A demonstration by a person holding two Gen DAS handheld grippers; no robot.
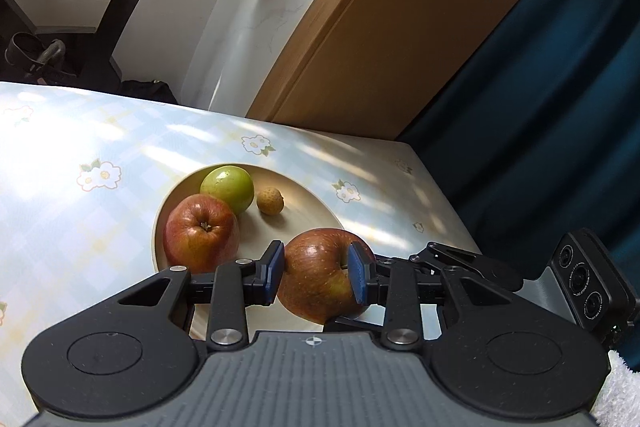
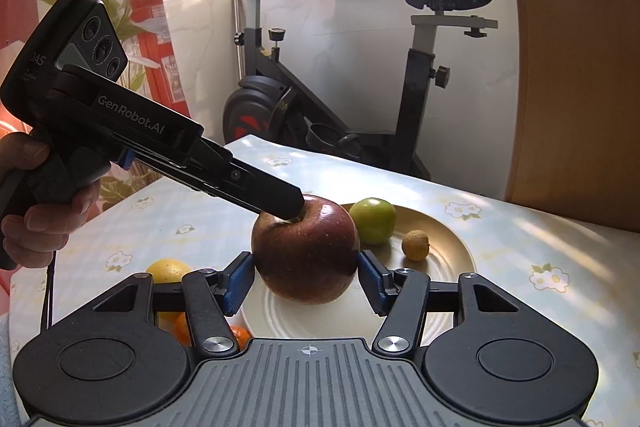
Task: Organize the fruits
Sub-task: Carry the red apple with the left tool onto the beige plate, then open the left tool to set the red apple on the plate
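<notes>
A round beige plate (image 1: 304,195) (image 2: 452,247) lies on the floral tablecloth. On it are a green apple (image 1: 227,187) (image 2: 373,219), a small yellowish fruit (image 1: 271,201) (image 2: 415,245) and a red apple (image 1: 201,231). My left gripper (image 1: 318,273) is shut on a second red apple (image 1: 316,279) (image 2: 306,253), held over the plate's near edge. My right gripper (image 2: 307,285) is open, its blue pads either side of that same apple without clear contact. The left gripper's finger (image 2: 276,199) presses the apple's top in the right wrist view.
A yellow citrus (image 2: 168,270) and orange fruits (image 2: 182,327) lie left of the plate. An exercise bike (image 2: 340,99) stands behind the table. A wooden panel (image 1: 380,39) and a dark blue curtain (image 1: 552,87) are at the right. The table edge (image 1: 440,195) runs nearby.
</notes>
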